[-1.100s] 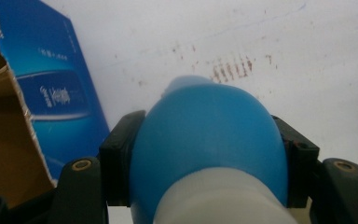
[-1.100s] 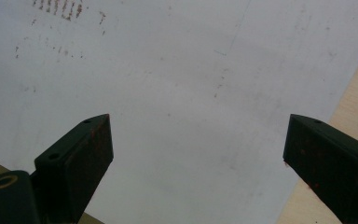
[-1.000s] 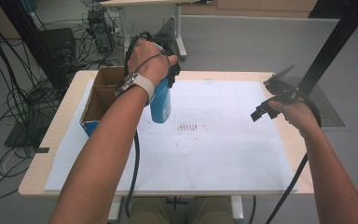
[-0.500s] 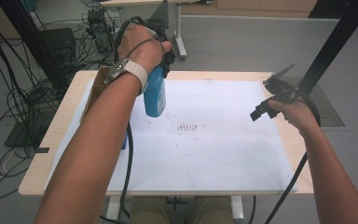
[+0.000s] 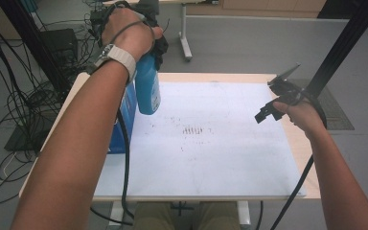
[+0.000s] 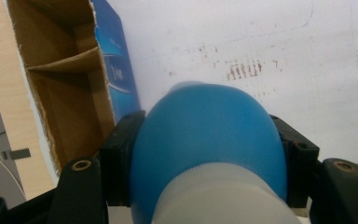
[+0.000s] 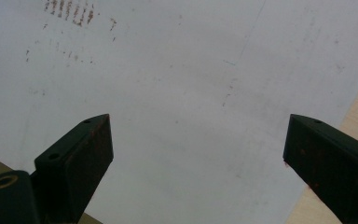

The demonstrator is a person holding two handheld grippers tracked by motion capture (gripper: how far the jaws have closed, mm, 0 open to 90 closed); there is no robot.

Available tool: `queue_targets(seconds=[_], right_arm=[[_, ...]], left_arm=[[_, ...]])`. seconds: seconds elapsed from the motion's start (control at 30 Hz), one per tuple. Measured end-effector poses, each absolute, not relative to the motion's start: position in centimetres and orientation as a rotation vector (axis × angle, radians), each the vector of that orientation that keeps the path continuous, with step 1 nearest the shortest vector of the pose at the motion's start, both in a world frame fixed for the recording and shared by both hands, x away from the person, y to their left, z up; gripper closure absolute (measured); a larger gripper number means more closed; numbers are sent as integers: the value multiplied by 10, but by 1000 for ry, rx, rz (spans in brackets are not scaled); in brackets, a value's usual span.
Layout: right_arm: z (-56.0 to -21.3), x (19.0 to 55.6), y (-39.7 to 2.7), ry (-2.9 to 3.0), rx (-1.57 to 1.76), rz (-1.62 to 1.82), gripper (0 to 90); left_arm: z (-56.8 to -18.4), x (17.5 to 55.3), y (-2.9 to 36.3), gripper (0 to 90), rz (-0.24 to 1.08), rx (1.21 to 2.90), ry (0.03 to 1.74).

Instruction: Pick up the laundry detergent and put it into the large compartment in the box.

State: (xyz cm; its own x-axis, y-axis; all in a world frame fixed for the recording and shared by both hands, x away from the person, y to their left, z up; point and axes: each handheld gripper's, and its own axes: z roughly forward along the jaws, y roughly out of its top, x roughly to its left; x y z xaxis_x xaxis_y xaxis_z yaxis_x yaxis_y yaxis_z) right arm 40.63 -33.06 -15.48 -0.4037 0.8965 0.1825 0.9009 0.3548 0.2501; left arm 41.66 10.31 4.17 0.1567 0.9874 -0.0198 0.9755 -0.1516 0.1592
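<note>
Your table (image 5: pixel 287 143) is pale wood under a white sheet (image 5: pixel 220 158), which bears brown smudges (image 5: pixel 191 130) at its middle. Right of the smudges, your right gripper (image 7: pixel 198 144) hovers over the sheet, jaws wide, nothing between them. Left of the smudges stands a blue cardboard box (image 6: pixel 116 70), open-topped, with bare divided compartments. Your left gripper (image 5: pixel 139 33) is clamped on a blue bottle (image 5: pixel 147 86), held in the air beyond the smudges, just above the box. Beyond the table: grey floor, cables.
</note>
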Motion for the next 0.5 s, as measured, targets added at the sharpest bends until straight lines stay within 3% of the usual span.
queue_targets(seconds=[0.5], right_arm=[[-156,409,-328,-2575,-1701,-493,81]], left_arm=[[60,415,132,372,134,2254,2007]])
